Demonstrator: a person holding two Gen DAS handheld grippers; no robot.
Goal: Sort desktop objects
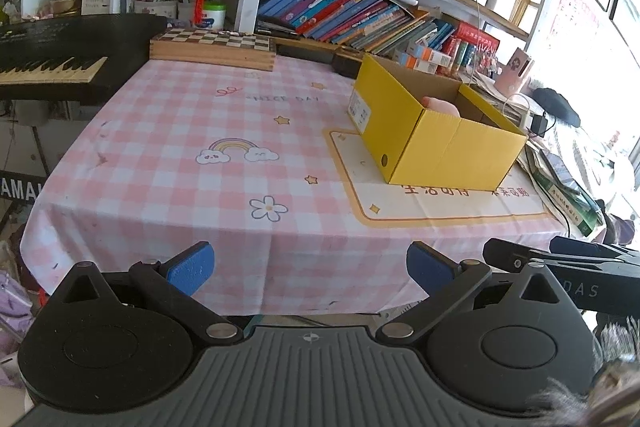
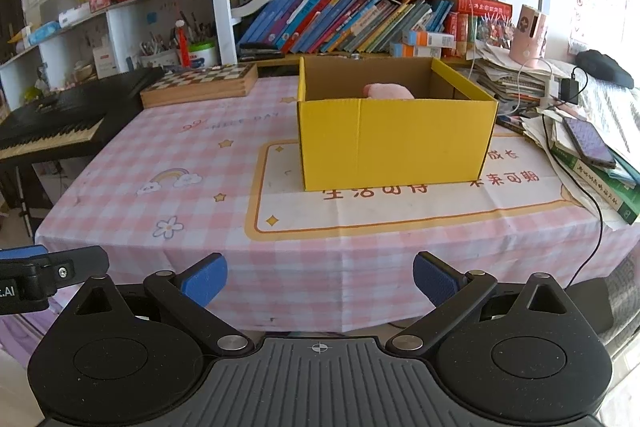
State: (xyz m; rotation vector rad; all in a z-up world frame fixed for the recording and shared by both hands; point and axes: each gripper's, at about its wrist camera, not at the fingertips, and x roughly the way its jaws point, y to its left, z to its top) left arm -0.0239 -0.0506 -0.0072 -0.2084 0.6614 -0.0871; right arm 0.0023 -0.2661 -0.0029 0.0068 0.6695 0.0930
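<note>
An open yellow cardboard box [image 1: 436, 143] [image 2: 394, 143] stands on the cream mat of a pink checked tablecloth [image 1: 192, 131] [image 2: 168, 155]. A pink soft object [image 1: 442, 105] [image 2: 388, 91] lies inside it, mostly hidden by the box wall. My left gripper [image 1: 310, 269] hangs open at the table's near edge, left of the box, with nothing between its blue pads. My right gripper [image 2: 320, 279] is also open and empty, at the near edge in front of the box. Each gripper shows at the side of the other's view.
A wooden chessboard box [image 1: 212, 47] [image 2: 200, 83] lies at the back of the table. A black keyboard [image 1: 60, 63] [image 2: 52, 123] stands to the left. Stacked papers, books and a phone [image 2: 588, 143] with a cable crowd the right edge. Bookshelves [image 2: 360, 19] fill the back.
</note>
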